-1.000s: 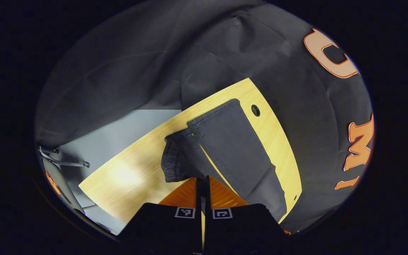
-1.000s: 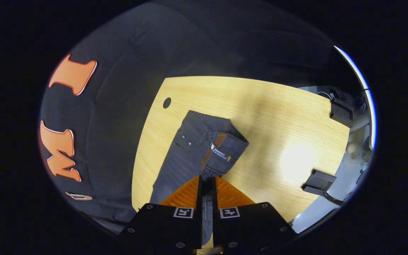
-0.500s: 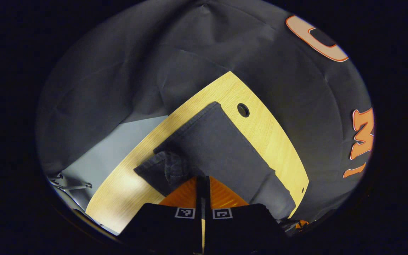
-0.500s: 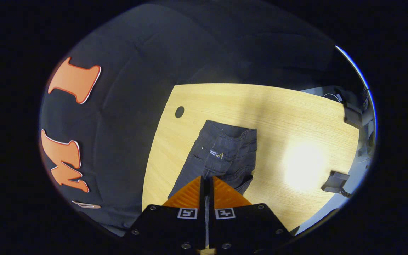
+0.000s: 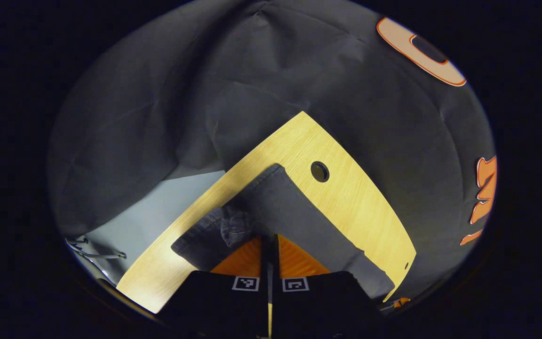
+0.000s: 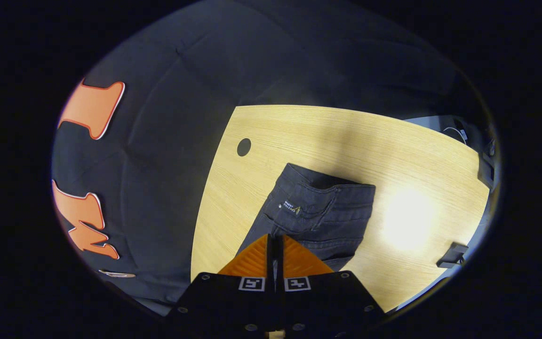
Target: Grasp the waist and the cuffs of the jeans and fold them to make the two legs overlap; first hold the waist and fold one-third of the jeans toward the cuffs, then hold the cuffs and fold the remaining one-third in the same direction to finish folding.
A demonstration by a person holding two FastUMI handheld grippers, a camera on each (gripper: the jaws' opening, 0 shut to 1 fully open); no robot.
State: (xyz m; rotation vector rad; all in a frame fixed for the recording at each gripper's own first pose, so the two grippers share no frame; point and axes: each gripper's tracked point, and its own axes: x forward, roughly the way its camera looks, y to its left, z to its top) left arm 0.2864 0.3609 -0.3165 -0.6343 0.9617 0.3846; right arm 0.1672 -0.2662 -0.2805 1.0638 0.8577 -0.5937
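Nearest in the left gripper view: left gripper [image 5: 269,241], orange fingers pressed together, pinching a cuff edge of the dark jeans [image 5: 294,214]. Beyond, jeans lying flat on the wooden table [image 5: 360,207], short of a round hole [image 5: 319,171].

Nearest in the right gripper view: right gripper [image 6: 274,241], fingers together on the waist fabric. Beyond, jeans [image 6: 320,214] lying on the table [image 6: 299,136], waist end showing, well apart from the hole [image 6: 243,147].

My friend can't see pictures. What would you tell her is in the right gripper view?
Dark jeans lie folded on a light wooden table, waist end farthest from the camera. The right gripper, with orange fingers closed together, pinches the near edge of the denim. A small round hole sits in the tabletop to the left.
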